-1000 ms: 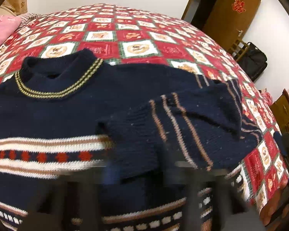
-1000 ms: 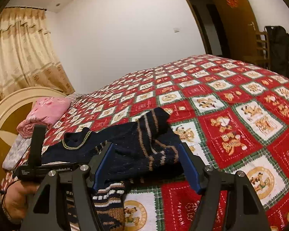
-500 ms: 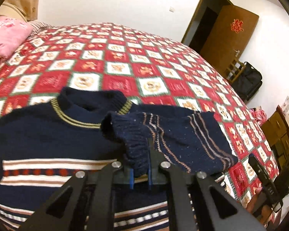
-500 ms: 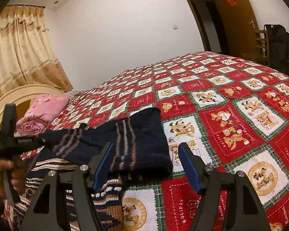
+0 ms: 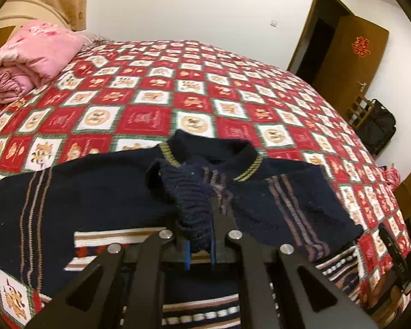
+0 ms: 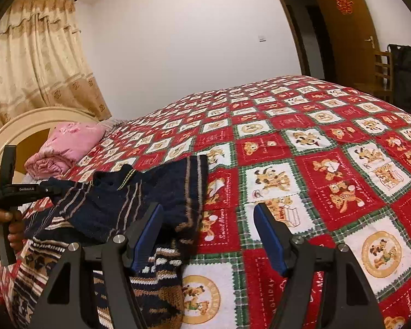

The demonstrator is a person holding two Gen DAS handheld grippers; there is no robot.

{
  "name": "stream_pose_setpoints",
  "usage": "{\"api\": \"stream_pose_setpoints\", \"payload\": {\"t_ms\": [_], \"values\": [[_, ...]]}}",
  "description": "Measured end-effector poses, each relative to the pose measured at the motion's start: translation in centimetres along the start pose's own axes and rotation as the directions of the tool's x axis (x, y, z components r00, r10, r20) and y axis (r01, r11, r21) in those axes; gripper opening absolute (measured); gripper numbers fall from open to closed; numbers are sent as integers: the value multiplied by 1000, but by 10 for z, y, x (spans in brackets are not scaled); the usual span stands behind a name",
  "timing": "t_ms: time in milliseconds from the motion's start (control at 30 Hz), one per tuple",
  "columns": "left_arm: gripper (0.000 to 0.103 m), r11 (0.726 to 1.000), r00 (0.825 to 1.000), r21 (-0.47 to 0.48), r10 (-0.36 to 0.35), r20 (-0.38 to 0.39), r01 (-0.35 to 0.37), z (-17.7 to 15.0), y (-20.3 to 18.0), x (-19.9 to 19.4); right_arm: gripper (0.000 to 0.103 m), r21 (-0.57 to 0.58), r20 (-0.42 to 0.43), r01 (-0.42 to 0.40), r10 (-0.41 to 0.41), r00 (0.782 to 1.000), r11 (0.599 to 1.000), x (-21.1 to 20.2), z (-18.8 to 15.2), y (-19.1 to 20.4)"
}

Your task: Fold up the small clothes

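Now left tongs [image 5: 200, 235] pinched on sleeve cuff [image 5: 189, 192], carrying it across navy sweater [image 5: 82, 192] chest so sleeve folds inward. Sweater spread flat near bed [image 6: 342, 142] edge (collar toward bed middle). Right tongs [image 6: 205, 235] wide, empty, waiting beside sweater's side.

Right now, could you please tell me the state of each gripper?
Left gripper: shut on the sweater's sleeve cuff.
Right gripper: open, holding nothing.

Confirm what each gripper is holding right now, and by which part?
Left gripper is shut on the navy sweater's sleeve, pinching its ribbed cuff. Right gripper is open, holding nothing.
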State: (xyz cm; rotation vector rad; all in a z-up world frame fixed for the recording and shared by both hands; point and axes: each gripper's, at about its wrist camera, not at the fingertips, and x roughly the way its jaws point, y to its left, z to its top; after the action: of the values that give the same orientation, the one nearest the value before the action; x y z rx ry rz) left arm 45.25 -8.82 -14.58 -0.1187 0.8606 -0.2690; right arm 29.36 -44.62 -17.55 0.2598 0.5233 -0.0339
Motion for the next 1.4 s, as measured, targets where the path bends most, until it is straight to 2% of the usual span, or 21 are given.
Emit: {"api": "stream_pose_setpoints", "payload": {"t_ms": [300, 433, 500, 600, 633, 667, 700, 733, 800, 967, 1067, 1133, 1200, 1233, 1300, 1367, 1400], "values": [[10, 999, 998, -21, 50, -39, -50, -13, 27, 23, 70, -56, -33, -34, 33, 999, 998, 5, -5, 13], [10, 996, 994, -3, 84, -63, -84, -19, 28, 41, 70, -98, -95, -121, 112, 989, 988, 12, -9, 30], [11, 995, 993, 20, 102, -63, -101, -20, 27, 48, 70, -143, -153, -163, 141, 978, 976, 19, -16, 44], [16, 993, 992, 49, 110, -66, -107, -23, 28, 50, 70, -199, -329, -246, 172, 928, 948, 39, -32, 65], [19, 993, 992, 53, 110, -69, -106, -25, 29, 48, 70, -220, -348, -246, 160, 924, 944, 41, -36, 69], [21, 992, 991, 60, 112, -71, -108, -26, 30, 45, 70, -246, -343, -238, 145, 928, 940, 40, -37, 72], [28, 992, 991, 68, 114, -63, -110, -28, 32, 39, 70, -251, -341, -245, 151, 928, 937, 39, -37, 73], [42, 989, 991, 84, 128, -48, -124, -30, 33, 33, 70, -242, -338, -260, 170, 926, 935, 36, -35, 73], [58, 983, 989, 106, 150, -11, -148, -34, 39, 19, 70, -219, -297, -255, 184, 937, 942, 30, -30, 69], [60, 986, 991, 100, 136, -1, -135, -38, 58, 0, 70, -178, -159, -133, 104, 982, 975, 22, -4, 61], [60, 985, 990, 102, 142, -3, -141, -37, 55, 1, 70, -171, -148, -97, 72, 986, 980, 31, 12, 66], [60, 988, 991, 87, 131, -13, -130, -37, 51, 2, 70, -215, -166, -109, 74, 983, 971, 41, 18, 77], [60, 992, 995, 84, 98, -18, -97, -41, 49, -2, 70, -276, -224, -101, 38, 974, 956, 57, 14, 87], [60, 992, 995, 88, 96, -18, -94, -42, 48, -4, 70, -285, -278, -95, 13, 960, 954, 66, 10, 88], [60, 993, 997, 97, 73, -15, -71, -48, 51, -14, 70, -294, -408, -116, -15, 913, 949, 79, -5, 86], [61, 993, 998, 99, 63, -24, -60, -53, 58, -25, 70, -370, -417, -98, -71, 906, 924, 75, -15, 89], [65, 993, 998, 101, 58, -25, -55, -56, 62, -30, 70, -391, -431, -94, -92, 898, 915, 73, -16, 92]]}}
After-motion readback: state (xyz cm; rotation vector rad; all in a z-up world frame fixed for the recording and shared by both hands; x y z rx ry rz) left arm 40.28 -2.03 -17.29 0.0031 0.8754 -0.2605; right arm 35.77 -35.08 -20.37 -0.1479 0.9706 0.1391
